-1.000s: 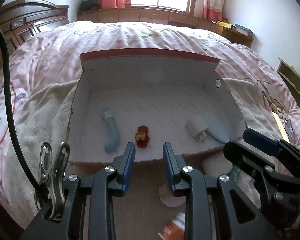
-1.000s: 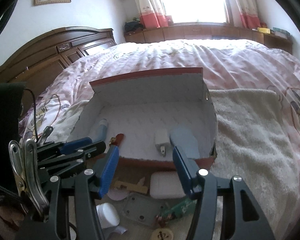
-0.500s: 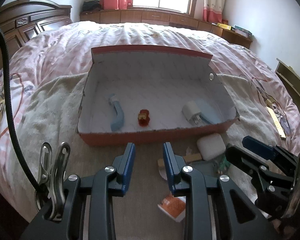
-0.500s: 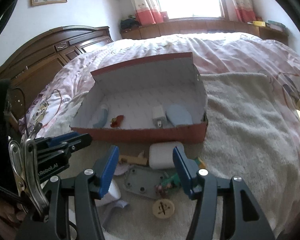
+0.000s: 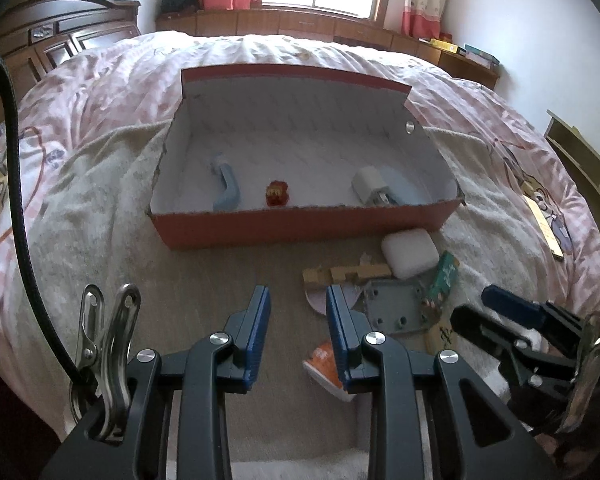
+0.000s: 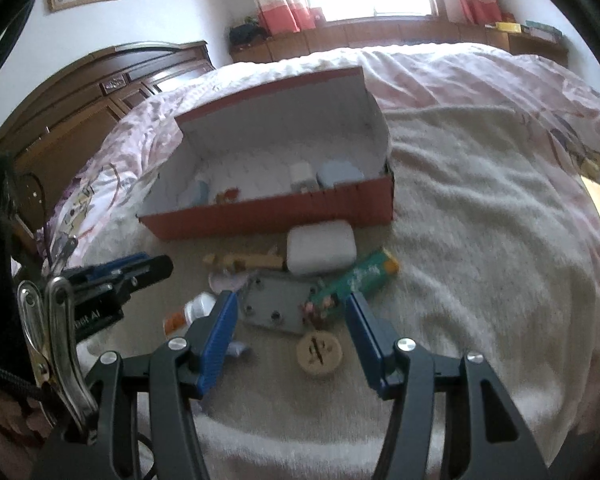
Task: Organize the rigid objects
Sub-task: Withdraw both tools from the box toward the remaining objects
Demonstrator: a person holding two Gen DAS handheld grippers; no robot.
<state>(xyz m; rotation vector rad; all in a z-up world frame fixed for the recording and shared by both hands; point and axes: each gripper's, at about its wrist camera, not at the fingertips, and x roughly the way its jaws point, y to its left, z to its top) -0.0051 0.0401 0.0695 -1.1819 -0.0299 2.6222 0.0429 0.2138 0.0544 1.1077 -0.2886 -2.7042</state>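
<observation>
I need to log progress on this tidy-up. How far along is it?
Done: the red box already holds a blue handle, a small red toy, a white charger and a pale blue case. In hand: nothing; the left tongs and right tongs are open. Left: white case, wooden piece, grey plate, green packet, wooden disc.
</observation>
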